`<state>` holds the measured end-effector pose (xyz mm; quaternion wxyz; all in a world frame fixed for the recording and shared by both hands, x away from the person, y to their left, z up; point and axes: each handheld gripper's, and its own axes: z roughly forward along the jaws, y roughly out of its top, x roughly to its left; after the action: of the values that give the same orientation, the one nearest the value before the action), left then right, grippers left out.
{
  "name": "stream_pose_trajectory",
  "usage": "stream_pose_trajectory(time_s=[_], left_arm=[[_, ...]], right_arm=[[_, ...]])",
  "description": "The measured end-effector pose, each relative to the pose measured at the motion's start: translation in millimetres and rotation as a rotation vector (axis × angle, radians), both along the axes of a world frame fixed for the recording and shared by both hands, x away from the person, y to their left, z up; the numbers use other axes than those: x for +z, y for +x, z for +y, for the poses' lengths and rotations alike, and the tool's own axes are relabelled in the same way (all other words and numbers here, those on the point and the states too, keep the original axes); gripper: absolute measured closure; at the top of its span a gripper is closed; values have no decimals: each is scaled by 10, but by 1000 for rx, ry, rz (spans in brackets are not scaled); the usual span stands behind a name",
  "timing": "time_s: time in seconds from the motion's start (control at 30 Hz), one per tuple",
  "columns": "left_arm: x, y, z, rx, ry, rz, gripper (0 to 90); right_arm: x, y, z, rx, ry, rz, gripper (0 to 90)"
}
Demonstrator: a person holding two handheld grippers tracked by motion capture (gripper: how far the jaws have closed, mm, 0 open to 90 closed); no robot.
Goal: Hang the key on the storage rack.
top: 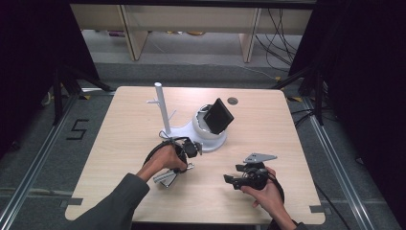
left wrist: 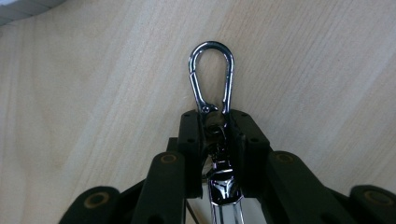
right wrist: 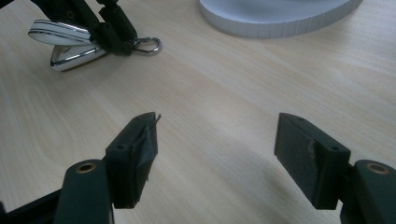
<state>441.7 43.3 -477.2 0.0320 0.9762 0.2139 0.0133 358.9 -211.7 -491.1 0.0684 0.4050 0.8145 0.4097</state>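
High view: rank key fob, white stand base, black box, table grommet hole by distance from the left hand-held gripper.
1. Key fob, in its jaws, near left.
2. White stand base, centre.
3. Black box, tilted on the base.
4. Grommet hole, far edge.

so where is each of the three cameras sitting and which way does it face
High view: above the person's side, looking forward and down on the table; forearms, left gripper and right gripper show.
Left gripper view: rides the left gripper, facing down at the tabletop; its jaws clamp the keychain.
Right gripper view: rides the right gripper, low, facing across the table; its jaws stand apart.
Shared: keychain and left gripper appear in the right gripper view too; white stand base in the high view.
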Motion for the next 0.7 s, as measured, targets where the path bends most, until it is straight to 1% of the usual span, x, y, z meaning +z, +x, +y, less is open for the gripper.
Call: stream_pose_trajectory(time_s=[0.03,0.07,0.1,0.13,0.17,0.2,0.23,0.27,0.3,0.33,0.37,0.4,0.43,0.53,0.6,0.63,0.67,0.7], left_arm=[[-1,-1,3,-1,-3,0,751],[-2,-8,5,0,-5,1,752],[-2,-10,6,-3,-4,4,753],[-1,-11,8,-10,-3,0,753],[-2,-10,11,-12,-5,7,753],[-1,-11,13,-8,-12,4,753],[8,0,18,-20,-9,-6,753],[15,-10,25,-9,-14,7,753],[32,0,35,-19,-18,-6,753],[45,-4,47,-13,-28,3,753],[63,-9,61,-2,-37,3,753],[80,-1,75,-13,-35,-9,753],[102,-11,98,-4,-41,-5,753],[173,-10,170,9,-47,-15,753],[226,-4,221,18,-49,-32,753],[276,-2,259,25,-56,-32,753],[311,3,284,28,-60,-37,753],[352,6,319,35,-67,-42,753]], right_arm=[[-3,3,0,3,1,7,312],[-8,2,5,-3,15,6,314],[5,-2,0,-7,5,9,316],[6,-2,-1,-6,7,8,316],[3,3,-3,-4,6,3,316],[-1,7,-5,-3,3,3,316],[-1,9,-6,-5,4,4,316],[0,8,-7,-5,6,3,316],[2,7,-6,-5,10,2,317],[0,8,-4,-4,6,1,316],[-2,9,-5,-2,3,4,316],[-1,9,-6,-5,1,3,316],[0,10,-8,-3,4,5,316],[-7,16,-3,0,8,7,317],[-6,17,-4,-2,5,9,317],[1,-2,12,-15,16,32,317],[-1,2,13,-9,13,29,317],[-4,14,0,-4,-2,6,317]])
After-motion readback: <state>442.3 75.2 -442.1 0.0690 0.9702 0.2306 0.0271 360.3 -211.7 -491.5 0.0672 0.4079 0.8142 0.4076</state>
